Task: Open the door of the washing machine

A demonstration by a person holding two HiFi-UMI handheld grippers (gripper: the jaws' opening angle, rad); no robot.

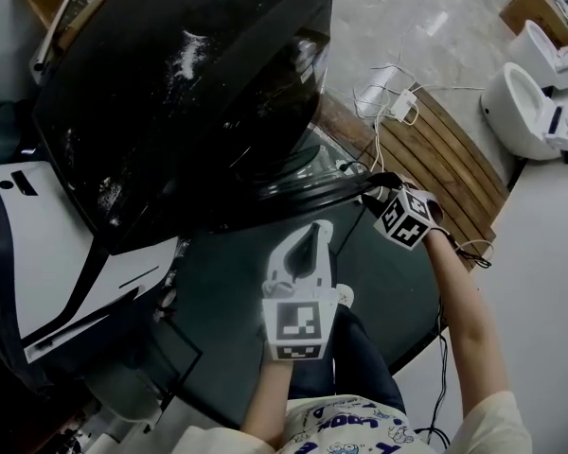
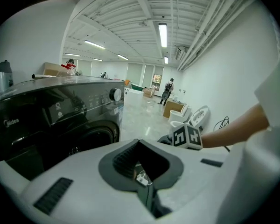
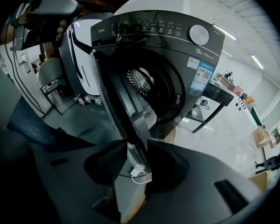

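Note:
A black front-loading washing machine (image 1: 170,93) fills the upper left of the head view. Its round door (image 1: 265,201) is swung out toward me, and the right gripper view shows the drum (image 3: 142,80) behind it. My right gripper (image 1: 371,189) is at the door's outer rim. The door's edge (image 3: 119,97) runs between its jaws, and both pads rest against it (image 3: 130,155). Lower in the head view, my left gripper (image 1: 314,235) hangs over the door's face, shut and holding nothing (image 2: 144,190). It looks toward the machine's front (image 2: 60,115).
A white appliance (image 1: 38,253) stands left of the machine. A slatted wooden platform (image 1: 435,149) with cables and a white adapter (image 1: 402,105) lies to the right. Beyond it are white toilets (image 1: 530,93). A person (image 2: 168,90) stands far down the hall.

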